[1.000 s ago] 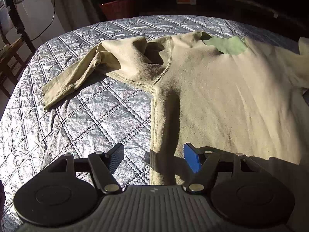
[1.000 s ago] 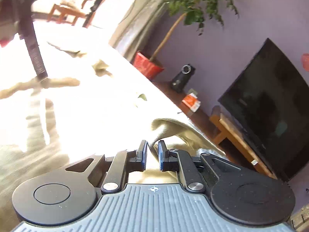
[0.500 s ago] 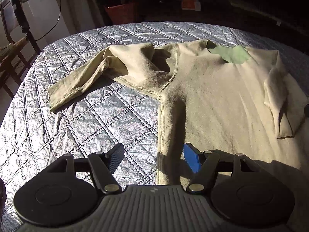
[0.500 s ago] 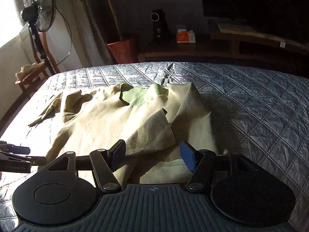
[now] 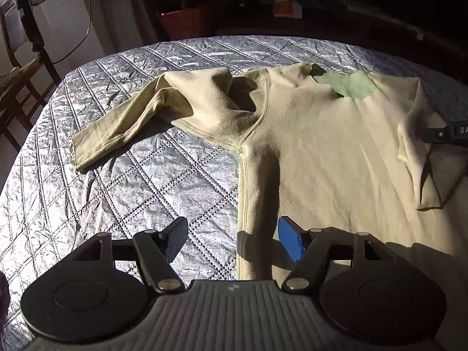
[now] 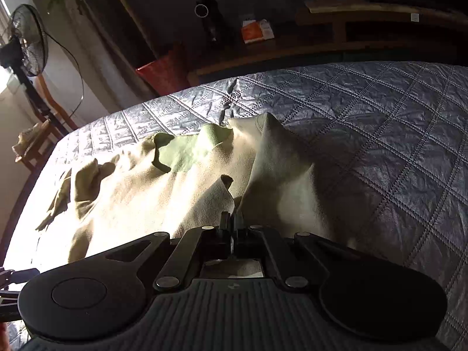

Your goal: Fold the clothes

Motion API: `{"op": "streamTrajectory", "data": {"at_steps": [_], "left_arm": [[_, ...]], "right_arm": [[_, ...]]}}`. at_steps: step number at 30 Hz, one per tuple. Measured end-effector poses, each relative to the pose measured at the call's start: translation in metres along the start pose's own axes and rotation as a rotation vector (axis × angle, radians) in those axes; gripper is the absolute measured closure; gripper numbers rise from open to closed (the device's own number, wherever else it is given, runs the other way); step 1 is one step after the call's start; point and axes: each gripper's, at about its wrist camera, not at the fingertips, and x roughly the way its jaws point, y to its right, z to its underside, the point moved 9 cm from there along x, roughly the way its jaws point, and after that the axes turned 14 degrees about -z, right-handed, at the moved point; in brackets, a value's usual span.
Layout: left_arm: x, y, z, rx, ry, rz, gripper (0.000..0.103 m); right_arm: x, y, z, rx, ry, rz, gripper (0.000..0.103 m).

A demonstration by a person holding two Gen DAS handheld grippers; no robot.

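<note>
A cream long-sleeved sweater (image 5: 321,152) with a green neck lining (image 5: 348,84) lies flat on a silver quilted bedcover (image 5: 146,193). Its left sleeve (image 5: 122,128) stretches out to the left. The right sleeve (image 5: 418,158) is folded in over the body. My left gripper (image 5: 231,239) hovers open over the sweater's left side seam near the hem, holding nothing. In the right wrist view my right gripper (image 6: 232,222) is shut on a fold of the sweater (image 6: 175,199) at the folded sleeve. Its tip (image 5: 444,136) shows at the right edge of the left wrist view.
The bed's far edge curves past the collar. Beyond it stand a red pot (image 6: 163,73), a low wooden bench (image 6: 351,29) with an orange box (image 6: 257,30), and a standing fan (image 6: 29,41) beside a wooden chair (image 5: 17,87). Bare quilt (image 6: 380,122) lies right of the sweater.
The right gripper laid the right sleeve over the body, opened half a second ago, and has now shut on the sweater fabric. The left gripper stayed open, its view shifting slightly.
</note>
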Motion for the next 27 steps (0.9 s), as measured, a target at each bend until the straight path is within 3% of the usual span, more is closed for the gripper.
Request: {"op": "streamTrajectory", "data": {"at_steps": [10,13,14,18,20,22,27], "left_arm": [[0.000,-0.002,-0.001,-0.012,0.000,0.003,0.038],[0.000,-0.002,-0.001,-0.011,-0.001,0.003,0.038],[0.000,-0.002,0.000,-0.010,-0.001,0.003,0.038],[0.000,-0.003,-0.001,-0.014,-0.002,0.006,0.038],[0.000,-0.003,-0.001,-0.015,-0.002,0.007,0.038],[0.000,-0.003,-0.001,-0.016,-0.002,0.008,0.038],[0.000,-0.002,-0.001,-0.012,0.000,0.009,0.038]], "right_arm": [[-0.062,-0.089,0.117,0.138,-0.094,-0.199,0.099],[-0.066,-0.122,0.154,0.119,-0.227,-0.324,0.088],[-0.070,-0.133,0.159,0.078,-0.252,-0.345,0.085],[-0.090,-0.143,0.141,-0.065,-0.205,-0.317,0.084],[-0.095,-0.131,0.127,-0.221,-0.168,-0.137,0.074],[-0.088,-0.132,0.132,-0.451,-0.226,-0.041,0.073],[-0.062,-0.157,0.171,-0.744,-0.355,-0.082,0.070]]}}
